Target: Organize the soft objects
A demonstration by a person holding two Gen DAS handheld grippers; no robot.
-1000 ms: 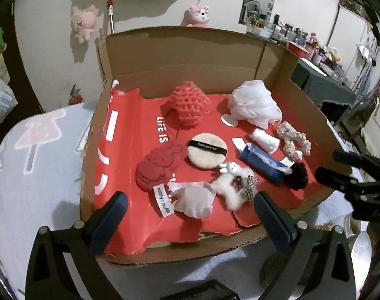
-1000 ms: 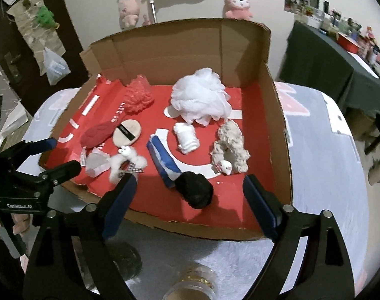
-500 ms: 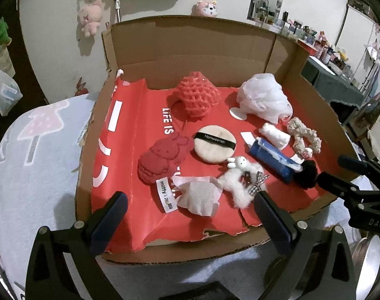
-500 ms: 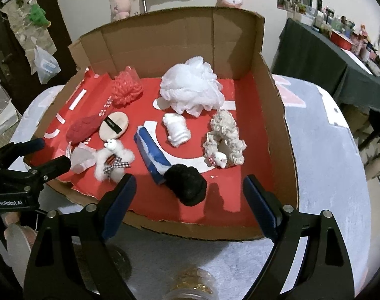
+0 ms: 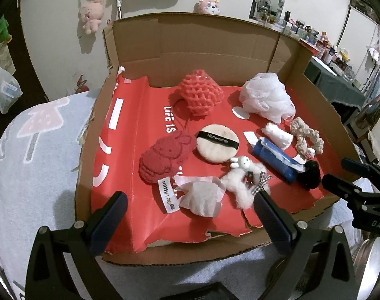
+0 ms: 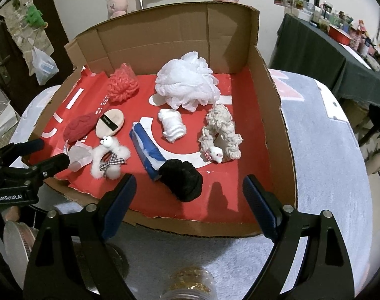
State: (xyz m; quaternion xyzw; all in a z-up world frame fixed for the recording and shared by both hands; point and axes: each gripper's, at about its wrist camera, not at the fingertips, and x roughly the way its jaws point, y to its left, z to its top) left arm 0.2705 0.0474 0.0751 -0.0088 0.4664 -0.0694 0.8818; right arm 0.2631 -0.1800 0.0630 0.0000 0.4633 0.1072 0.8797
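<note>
The right gripper (image 6: 188,195) hangs spread wide and empty at the near edge of the cardboard box (image 6: 274,115); the left gripper (image 5: 190,212) is likewise wide and holding nothing. Just ahead of the right one lies the black pom-pom (image 6: 182,182), touching the blue tissue pack (image 6: 147,147) to its left. Closing there could snag both together. Ahead of the left gripper, the crumpled tissue (image 5: 202,197) sits beside the fluffy white bunny clip (image 5: 242,180); a loose pinch might tear the tissue or drag the clip.
</note>
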